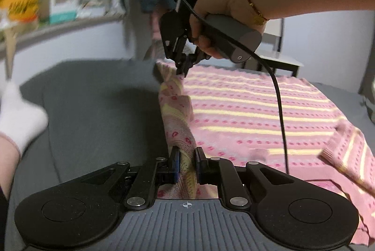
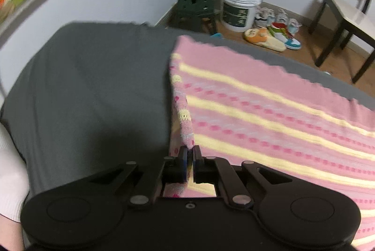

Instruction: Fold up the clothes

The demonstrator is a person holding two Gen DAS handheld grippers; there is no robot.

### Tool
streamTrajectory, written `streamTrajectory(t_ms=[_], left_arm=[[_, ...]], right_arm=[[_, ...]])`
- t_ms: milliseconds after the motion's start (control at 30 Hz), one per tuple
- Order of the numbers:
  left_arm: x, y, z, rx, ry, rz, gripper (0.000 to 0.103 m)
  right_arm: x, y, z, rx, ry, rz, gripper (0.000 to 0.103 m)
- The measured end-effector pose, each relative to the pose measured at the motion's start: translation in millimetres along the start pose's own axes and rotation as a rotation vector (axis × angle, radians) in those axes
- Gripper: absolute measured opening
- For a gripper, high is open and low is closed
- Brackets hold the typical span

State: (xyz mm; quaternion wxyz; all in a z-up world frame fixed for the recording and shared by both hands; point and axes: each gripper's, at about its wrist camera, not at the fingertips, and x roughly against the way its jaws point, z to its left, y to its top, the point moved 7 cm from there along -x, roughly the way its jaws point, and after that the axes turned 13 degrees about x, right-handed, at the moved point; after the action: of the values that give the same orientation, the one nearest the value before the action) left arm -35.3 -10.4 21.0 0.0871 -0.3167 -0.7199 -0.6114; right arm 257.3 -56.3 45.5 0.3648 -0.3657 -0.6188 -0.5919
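Note:
A pink knitted sweater with yellow stripes and red dots lies spread on a grey bed. My left gripper is shut on the sweater's left edge near me. Farther along that same edge, my right gripper, held by a hand, is shut on the fabric too. The edge between the two is lifted into a bunched ridge. In the right wrist view, my right gripper pinches the sweater edge, with the grey bed to the left. A sleeve lies at the right.
A foot in a white sock rests on the bed at the left. A shelf with boxes runs along the wall. Beyond the bed stand a white bucket, a dark stool, several shoes and a chair.

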Motion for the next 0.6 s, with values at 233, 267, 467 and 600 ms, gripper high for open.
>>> streamTrajectory(t_ms=[233,267,467,600], left_arm=[[13,-6,-67,-0.157,-0.108,-0.007,0.013],[14,-8,-79,-0.177,-0.123,-0.001,0.013],[20,-22,-142,-0.259,-0.197,0.033,0.013],[25,-32,-181,-0.304,-0.241,0.055,0.013]], right_arm=[[44,-39,-96,-0.112,0.028,-0.047,0.004],[49,-46,-110,-0.125,0.027,-0.053,0.004],[67,-98,-192,-0.221,0.015,-0.074,0.004],[73,-135,-243,-0.294,0.017,-0.091,0.003]])
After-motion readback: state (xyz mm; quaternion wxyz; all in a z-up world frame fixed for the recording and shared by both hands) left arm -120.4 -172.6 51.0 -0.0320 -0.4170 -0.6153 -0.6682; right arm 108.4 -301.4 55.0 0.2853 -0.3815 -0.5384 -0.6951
